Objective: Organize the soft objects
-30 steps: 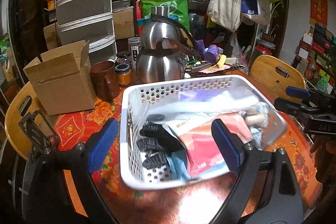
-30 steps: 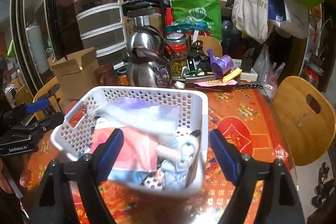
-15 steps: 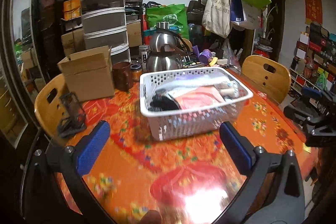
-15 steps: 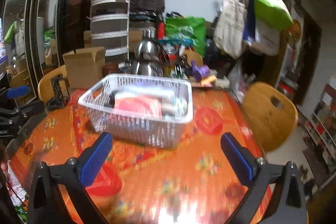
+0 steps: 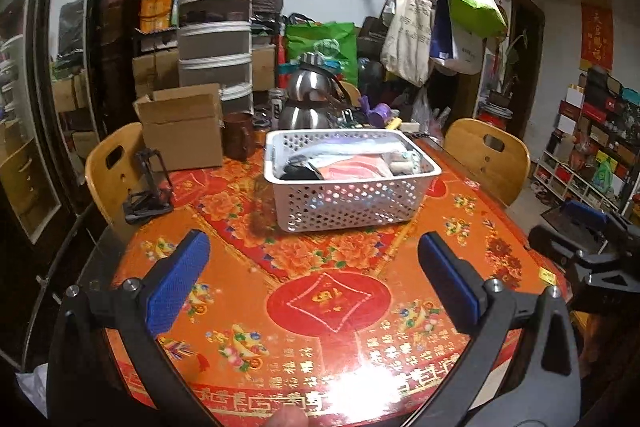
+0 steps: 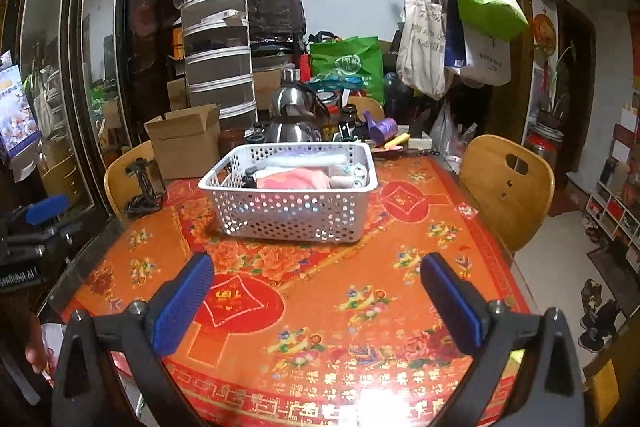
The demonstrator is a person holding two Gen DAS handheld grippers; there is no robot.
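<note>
White plastic basket (image 5: pixel 352 201), holding the soft items (image 5: pixel 352 165), is shown mid-surface (image 5: pixel 328 307), well apart from both released, empty claws (left (image 5: pixel 312 281), right (image 6: pixel 318 301)); a careless reach could snag its rim and tip it.

Cluttered home dining room: floral-clothed tabletop (image 5: pixel 328 307), wooden chairs (image 6: pixel 508 183), kettle (image 5: pixel 308 99), coat rack with tote bags (image 6: pixel 436 27), stacked drawers (image 5: pixel 214 39).
</note>
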